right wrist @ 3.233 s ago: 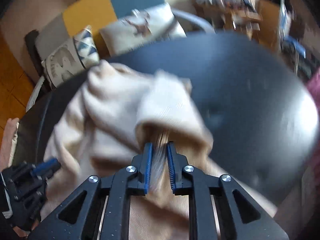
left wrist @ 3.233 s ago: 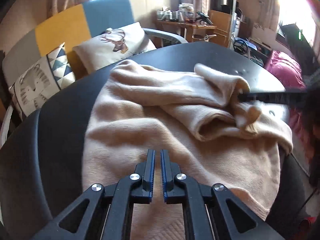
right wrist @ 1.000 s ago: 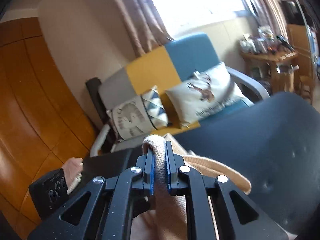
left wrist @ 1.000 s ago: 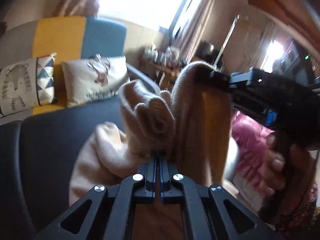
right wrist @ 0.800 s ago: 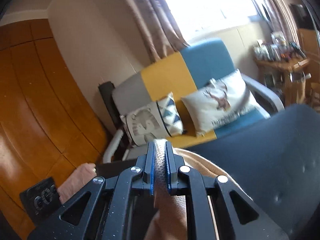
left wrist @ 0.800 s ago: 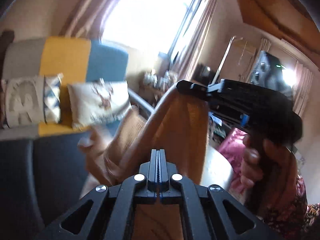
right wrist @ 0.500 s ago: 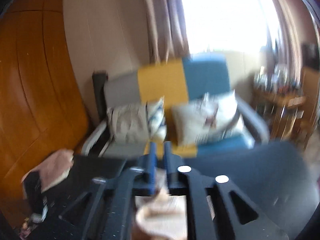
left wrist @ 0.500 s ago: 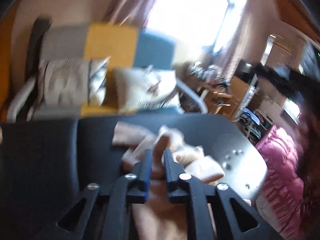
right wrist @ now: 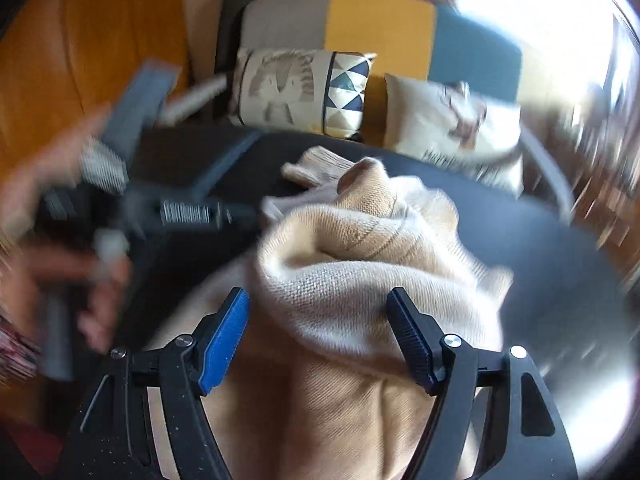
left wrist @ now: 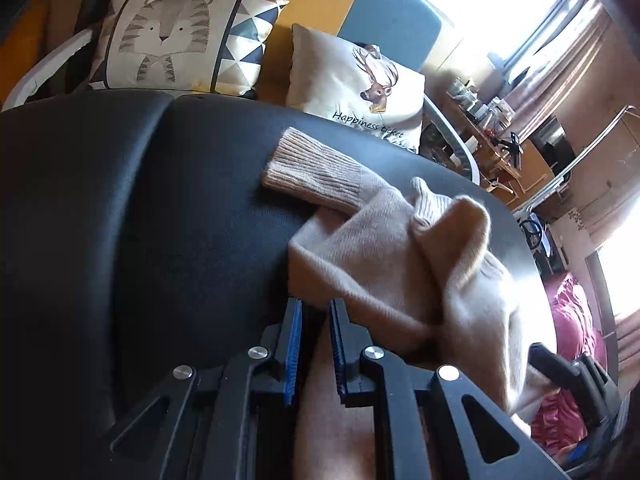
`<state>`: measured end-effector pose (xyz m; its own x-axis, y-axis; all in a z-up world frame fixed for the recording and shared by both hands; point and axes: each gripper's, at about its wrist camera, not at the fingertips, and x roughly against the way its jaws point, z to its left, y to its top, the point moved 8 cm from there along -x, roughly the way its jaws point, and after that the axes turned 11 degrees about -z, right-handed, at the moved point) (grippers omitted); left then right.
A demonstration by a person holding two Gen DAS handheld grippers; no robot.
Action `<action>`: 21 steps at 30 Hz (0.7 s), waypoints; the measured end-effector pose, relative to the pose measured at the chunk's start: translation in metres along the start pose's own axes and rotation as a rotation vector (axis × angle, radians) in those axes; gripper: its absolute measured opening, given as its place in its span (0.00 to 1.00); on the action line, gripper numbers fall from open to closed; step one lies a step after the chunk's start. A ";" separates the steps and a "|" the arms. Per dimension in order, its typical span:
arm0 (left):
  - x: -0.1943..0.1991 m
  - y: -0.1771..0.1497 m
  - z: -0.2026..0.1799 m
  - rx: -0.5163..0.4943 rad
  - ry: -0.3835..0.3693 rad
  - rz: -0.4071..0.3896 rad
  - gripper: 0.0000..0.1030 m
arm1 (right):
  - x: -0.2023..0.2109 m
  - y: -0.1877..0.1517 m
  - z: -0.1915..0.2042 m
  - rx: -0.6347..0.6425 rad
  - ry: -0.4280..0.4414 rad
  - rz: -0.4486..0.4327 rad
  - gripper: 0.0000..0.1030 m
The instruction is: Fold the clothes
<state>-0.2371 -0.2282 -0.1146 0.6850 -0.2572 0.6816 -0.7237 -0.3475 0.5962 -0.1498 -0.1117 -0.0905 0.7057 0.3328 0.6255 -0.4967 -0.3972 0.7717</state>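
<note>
Beige sweater is down on the black table, bunched in a loose heap toward the table's right half in the left wrist view. One ribbed cuff sticks out flat on the table surface, pointing toward the sofa.

Left gripper: jaws stand a narrow gap apart, they have just been opening. Fabric lies between and under them, near the sweater's lower left edge. Pads look clear of the cloth, so I read it as released, not pinching.

Right gripper: jaws spread wide, they have just been opening. A fold of sweater bulges up between the fingers; neither pad presses on it. Released.

Right wrist view is motion-blurred. In it I see my left gripper on the left side, nose at the sweater's edge, with the hand around its handle, smeared.

Behind the table: tiger cushion and deer cushion on the sofa, just beyond the far table edge. Cluttered wooden desk at the far right; pink bedding past the table's right edge.
</note>
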 end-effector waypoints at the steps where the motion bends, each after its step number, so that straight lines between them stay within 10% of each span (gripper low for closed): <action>1: -0.003 0.000 -0.001 0.002 0.000 0.003 0.13 | -0.009 -0.005 0.001 0.059 -0.047 0.013 0.53; 3: -0.004 -0.002 -0.007 -0.014 -0.017 0.009 0.13 | -0.019 -0.010 -0.008 0.044 -0.075 0.028 0.08; 11: 0.003 0.002 -0.029 -0.100 -0.058 -0.018 0.13 | 0.036 -0.012 -0.102 -0.366 -0.091 -0.206 0.08; 21: -0.008 -0.003 -0.030 -0.103 -0.027 0.013 0.13 | 0.028 -0.049 -0.118 -0.473 -0.046 -0.109 0.08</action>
<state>-0.2427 -0.1984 -0.1089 0.6765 -0.2860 0.6787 -0.7364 -0.2495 0.6289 -0.1655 0.0178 -0.0975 0.7828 0.3084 0.5405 -0.5861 0.0737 0.8069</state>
